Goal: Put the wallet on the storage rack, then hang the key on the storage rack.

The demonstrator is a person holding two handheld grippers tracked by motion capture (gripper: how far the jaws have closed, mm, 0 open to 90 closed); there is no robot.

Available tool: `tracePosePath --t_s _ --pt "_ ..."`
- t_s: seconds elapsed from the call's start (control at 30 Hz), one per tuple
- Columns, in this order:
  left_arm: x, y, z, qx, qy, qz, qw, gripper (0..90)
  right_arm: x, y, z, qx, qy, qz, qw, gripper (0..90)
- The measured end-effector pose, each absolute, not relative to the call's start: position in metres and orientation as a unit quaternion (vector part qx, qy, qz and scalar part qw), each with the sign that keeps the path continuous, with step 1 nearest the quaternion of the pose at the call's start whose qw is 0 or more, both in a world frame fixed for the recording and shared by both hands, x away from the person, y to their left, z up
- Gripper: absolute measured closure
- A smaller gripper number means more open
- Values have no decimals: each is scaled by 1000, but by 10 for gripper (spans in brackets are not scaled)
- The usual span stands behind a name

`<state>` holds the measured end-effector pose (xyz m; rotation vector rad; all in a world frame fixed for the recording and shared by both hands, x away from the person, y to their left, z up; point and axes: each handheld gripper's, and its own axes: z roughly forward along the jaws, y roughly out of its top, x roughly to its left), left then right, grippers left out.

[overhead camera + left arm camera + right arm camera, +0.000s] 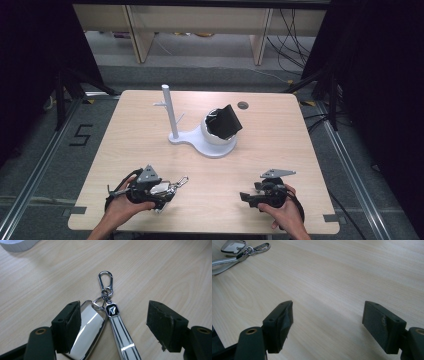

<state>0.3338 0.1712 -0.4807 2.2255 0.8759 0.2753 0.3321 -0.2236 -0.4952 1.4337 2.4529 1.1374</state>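
Note:
A key set lies on the wooden table: a chrome fob (pixel 87 327), a striped strap (pixel 122 335) and a silver carabiner (pixel 105 281) joined by a ring. My left gripper (pixel 113 325) is open, with its jaws on either side of the fob and strap, the left pad (pixel 73 322) against the fob's edge. In the high view the left gripper (pixel 167 192) sits at the front left, with the carabiner (pixel 182 181) poking out past it. My right gripper (pixel 327 325) is open over bare wood at the front right (pixel 245 197). From there the key set (pixel 234 247) shows farther off.
A white stand (pixel 200 142) with an upright pegged pole (pixel 169 110) stands mid-table. Its round cup (pixel 212 135) holds a tilted black object (pixel 227 122). The stand's base edge (pixel 17 245) shows beyond the keys. A round grommet hole (pixel 243 105) lies near the far edge.

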Motion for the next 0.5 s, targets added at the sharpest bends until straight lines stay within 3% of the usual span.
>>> tracePosePath --t_s 0.5 --pt "369 145 -471 902 313 92 284 300 331 -222 -496 451 807 380 28 260"
